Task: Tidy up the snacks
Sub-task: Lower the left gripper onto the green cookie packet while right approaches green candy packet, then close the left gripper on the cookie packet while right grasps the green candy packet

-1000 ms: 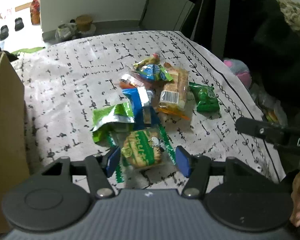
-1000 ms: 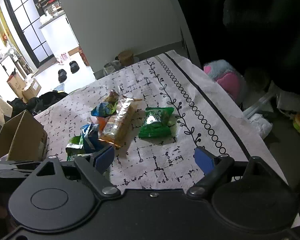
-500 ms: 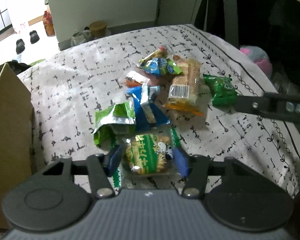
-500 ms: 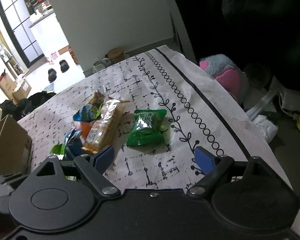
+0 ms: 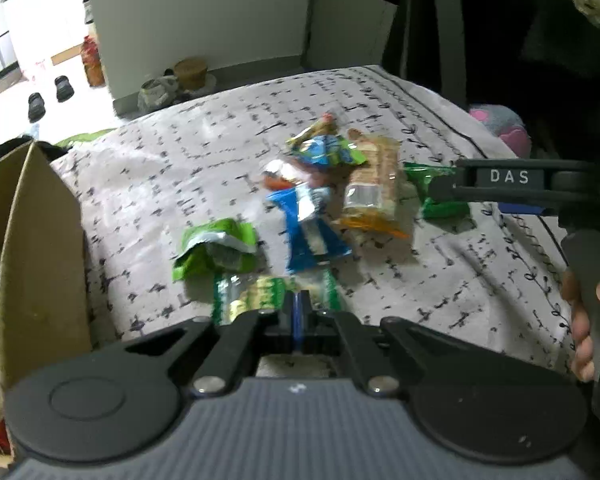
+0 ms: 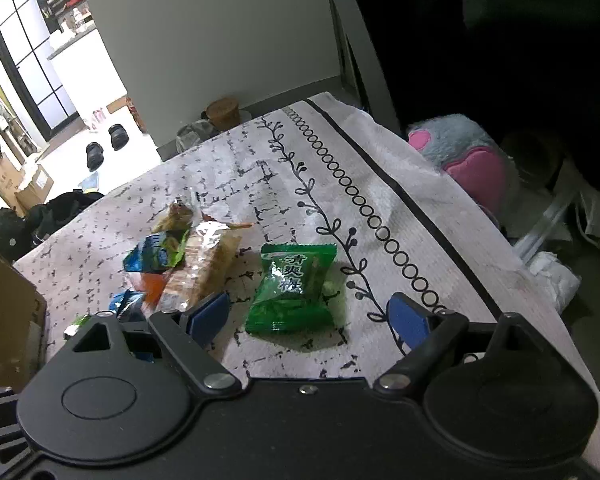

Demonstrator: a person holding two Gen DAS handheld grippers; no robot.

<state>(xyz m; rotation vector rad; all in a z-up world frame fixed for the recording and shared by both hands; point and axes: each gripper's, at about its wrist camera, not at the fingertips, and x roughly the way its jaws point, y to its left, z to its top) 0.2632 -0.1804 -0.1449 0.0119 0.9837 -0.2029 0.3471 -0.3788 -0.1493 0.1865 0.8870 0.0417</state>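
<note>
My left gripper (image 5: pixel 298 300) is shut on a green-and-white biscuit packet (image 5: pixel 256 294) at the near edge of the snack pile. Beyond it lie a green packet (image 5: pixel 216 248), a blue packet (image 5: pixel 310 228), an orange-trimmed cracker pack (image 5: pixel 374 188) and a blue-green packet (image 5: pixel 326 150). My right gripper (image 6: pixel 308 314) is open, its pads on either side of a green candy packet (image 6: pixel 294 288) on the patterned cloth (image 6: pixel 340 184). The right gripper also shows in the left wrist view (image 5: pixel 512 186), over that green packet (image 5: pixel 440 204).
A cardboard box (image 5: pixel 24 248) stands at the left edge of the table, also in the right wrist view (image 6: pixel 4 316). A pink and grey plush (image 6: pixel 464 164) lies beyond the table's right edge. Slippers (image 6: pixel 104 146) and a jar (image 6: pixel 222 112) sit on the floor behind.
My left gripper has closed from open onto the biscuit packet. My right gripper has moved forward and down, so the green candy packet now lies between its open pads.
</note>
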